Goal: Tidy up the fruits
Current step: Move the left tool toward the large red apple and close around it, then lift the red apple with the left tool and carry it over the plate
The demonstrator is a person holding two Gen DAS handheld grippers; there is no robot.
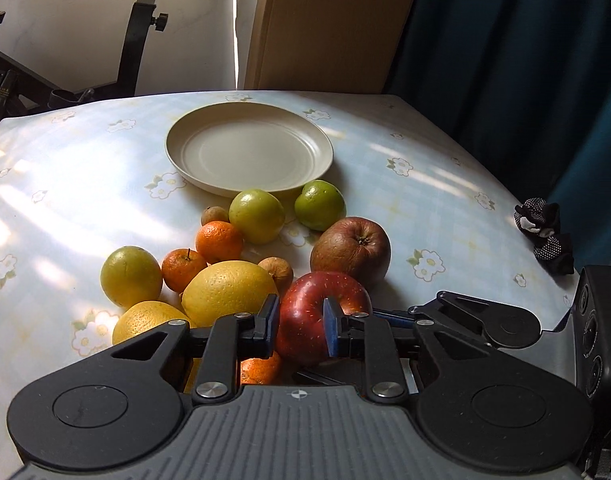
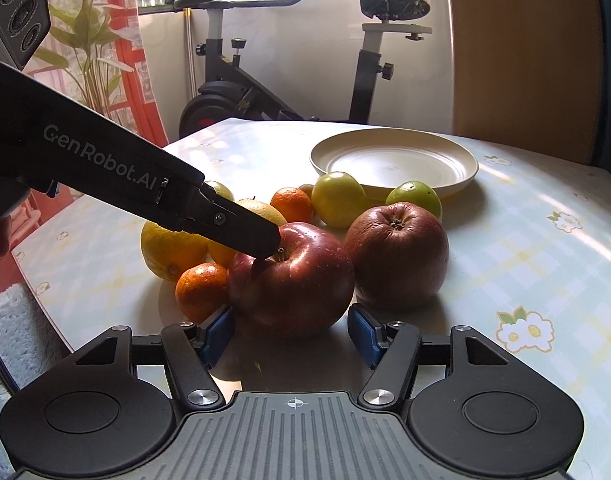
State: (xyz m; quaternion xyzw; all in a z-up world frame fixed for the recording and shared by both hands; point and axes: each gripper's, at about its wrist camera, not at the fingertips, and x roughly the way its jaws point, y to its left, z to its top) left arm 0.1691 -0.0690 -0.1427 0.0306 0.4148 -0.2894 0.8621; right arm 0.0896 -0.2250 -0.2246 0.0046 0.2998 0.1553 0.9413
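Nothing sorted yet — the plate (image 1: 249, 148) sits bare, fruit heaped before it. The left gripper (image 1: 299, 322) pinches the red apple (image 2: 293, 278) at its stem; the right gripper (image 2: 291, 334) — jaws apart — flanks it.

You have on table (image 1: 445, 208): 1 plate (image 1: 249, 148); 2 red apples (image 1: 323, 316); 3 green round fruits (image 1: 257, 216); 2 large yellow citrus (image 1: 225, 292); 3 small oranges (image 1: 219, 240); 2 small brown fruits (image 1: 214, 215); 2 grippers (image 1: 299, 322).

Left hand-held gripper (image 1: 298, 326) clamped; right hand-held gripper (image 2: 291, 334) parted.
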